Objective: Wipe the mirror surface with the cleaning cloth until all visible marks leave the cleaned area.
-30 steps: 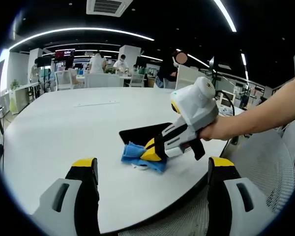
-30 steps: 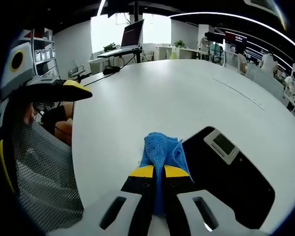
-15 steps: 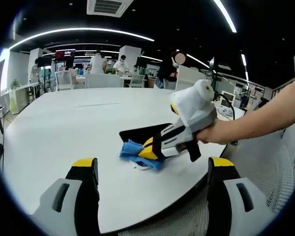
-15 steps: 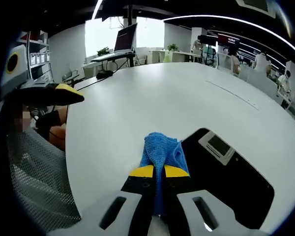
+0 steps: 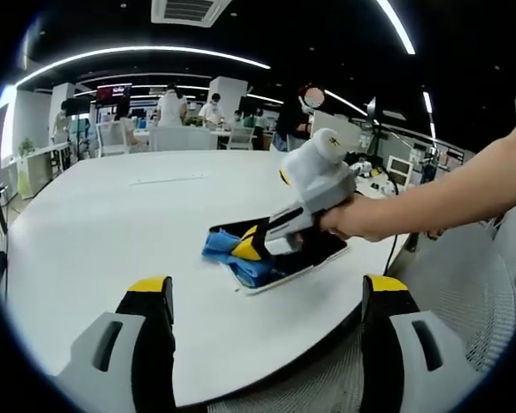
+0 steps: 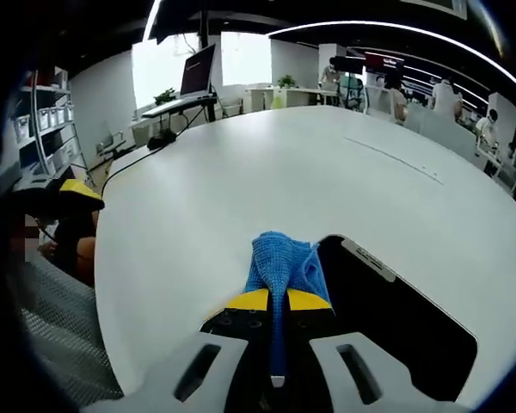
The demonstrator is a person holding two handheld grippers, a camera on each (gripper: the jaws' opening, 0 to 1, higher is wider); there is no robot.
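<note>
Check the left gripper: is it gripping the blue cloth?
No. The left gripper stands open over the white table, while the right gripper clamps the blue cloth.

One blue cloth (image 6: 282, 261) and one dark mirror (image 6: 396, 323) were counted on one white worktop (image 6: 267, 181). Two grippers were seen, the right gripper (image 6: 273, 300) and the left gripper (image 5: 267, 297), each with two fingers (image 5: 146, 327). One mesh chair (image 5: 464, 284) was counted beside the worktop.

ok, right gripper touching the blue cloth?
Touching. In the right gripper view the right gripper is shut on the blue cloth, which runs between the jaws with no gap.
</note>
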